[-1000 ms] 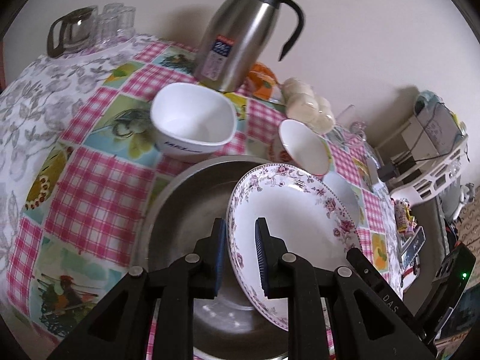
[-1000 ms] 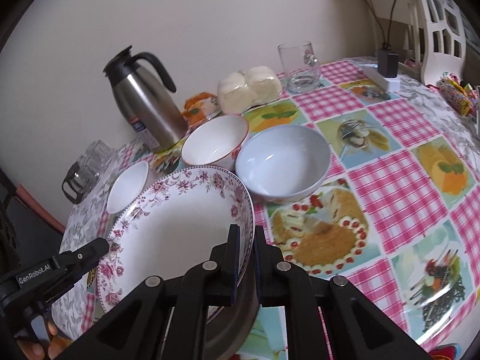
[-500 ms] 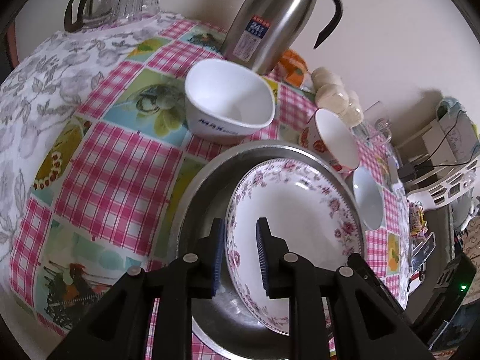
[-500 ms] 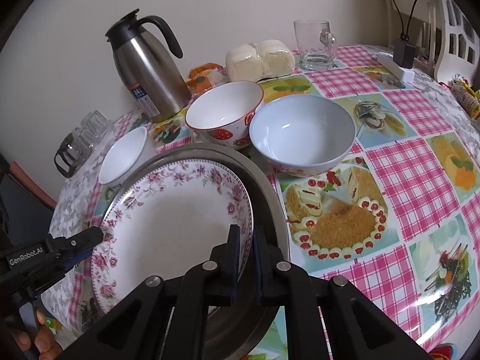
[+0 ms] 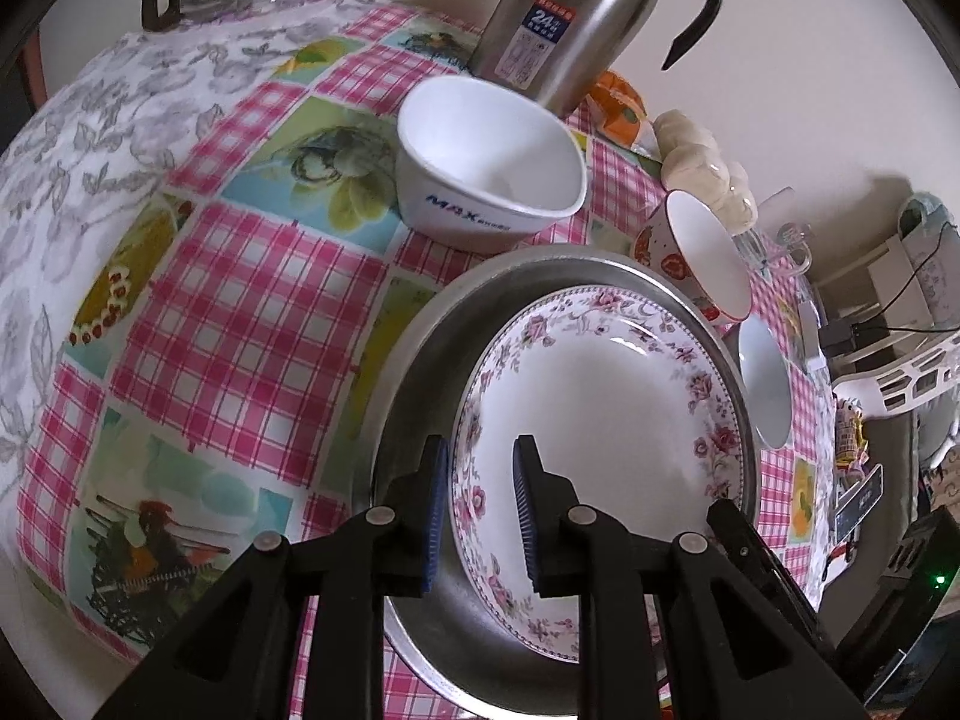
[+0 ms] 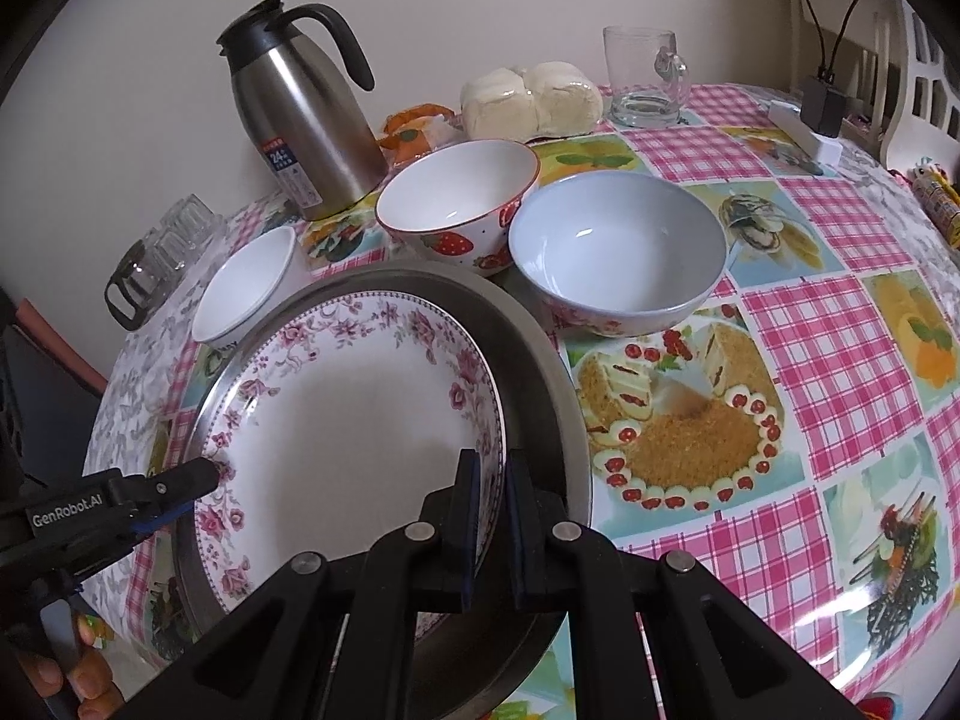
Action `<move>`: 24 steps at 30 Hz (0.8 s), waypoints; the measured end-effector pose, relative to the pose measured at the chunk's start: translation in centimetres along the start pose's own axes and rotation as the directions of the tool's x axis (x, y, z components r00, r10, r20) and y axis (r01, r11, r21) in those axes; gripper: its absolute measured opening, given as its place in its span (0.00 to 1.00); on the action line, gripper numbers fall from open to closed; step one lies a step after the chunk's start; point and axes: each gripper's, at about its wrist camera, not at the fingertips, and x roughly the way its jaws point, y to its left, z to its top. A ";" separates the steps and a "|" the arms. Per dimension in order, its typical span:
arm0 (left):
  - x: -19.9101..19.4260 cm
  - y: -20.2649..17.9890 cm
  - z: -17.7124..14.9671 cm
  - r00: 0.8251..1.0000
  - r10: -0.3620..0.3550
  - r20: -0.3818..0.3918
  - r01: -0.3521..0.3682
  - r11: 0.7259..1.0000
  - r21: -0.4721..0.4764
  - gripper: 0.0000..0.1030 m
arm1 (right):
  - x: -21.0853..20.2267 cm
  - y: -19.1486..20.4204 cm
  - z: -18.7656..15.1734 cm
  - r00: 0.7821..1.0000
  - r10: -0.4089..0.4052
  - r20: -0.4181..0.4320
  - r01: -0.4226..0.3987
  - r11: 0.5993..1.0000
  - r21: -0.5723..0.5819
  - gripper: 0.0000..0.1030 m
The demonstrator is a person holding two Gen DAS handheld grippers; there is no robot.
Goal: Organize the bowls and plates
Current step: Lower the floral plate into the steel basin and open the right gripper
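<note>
Left wrist view: the white floral-rimmed ceramic plate (image 5: 600, 420) sits lower than a second ago, now inside the round steel tray (image 5: 432, 360) on the pink checked tablecloth (image 5: 240, 312). The left gripper (image 5: 480, 516) pinches the plate's near rim.

Right wrist view: the plate (image 6: 354, 420) has likewise sunk into the tray (image 6: 540, 372). The right gripper (image 6: 489, 516) stays clamped on its opposite rim.

Your left tool (image 5: 480, 510) and right tool (image 6: 491, 525) both angle steeply downward, jaws nearly closed, each clamping an opposite edge of the same rim.
</note>
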 end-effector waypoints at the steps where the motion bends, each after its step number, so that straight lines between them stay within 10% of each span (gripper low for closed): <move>1: 0.1 0.2 0.0 1.000 0.008 -0.004 -0.008 1.000 -0.008 0.20 | 0.1 -0.1 0.0 1.000 0.004 -0.007 -0.004 1.000 0.004 0.09; 16: -1.4 -1.1 0.0 0.998 0.041 0.056 -0.043 0.999 0.033 0.25 | -1.3 -0.2 0.6 0.999 -0.008 0.041 0.008 1.000 -0.015 0.11; 21: -2.1 -2.3 -0.1 0.992 0.073 0.104 -0.081 0.994 0.077 0.47 | -2.5 -0.2 0.9 0.995 0.010 0.100 -0.007 0.999 -0.035 0.12; 24: -2.3 -3.1 -0.3 0.987 0.103 0.123 -0.117 0.987 0.107 0.59 | -2.9 0.0 1.0 0.992 -0.005 0.124 0.011 0.999 -0.052 0.39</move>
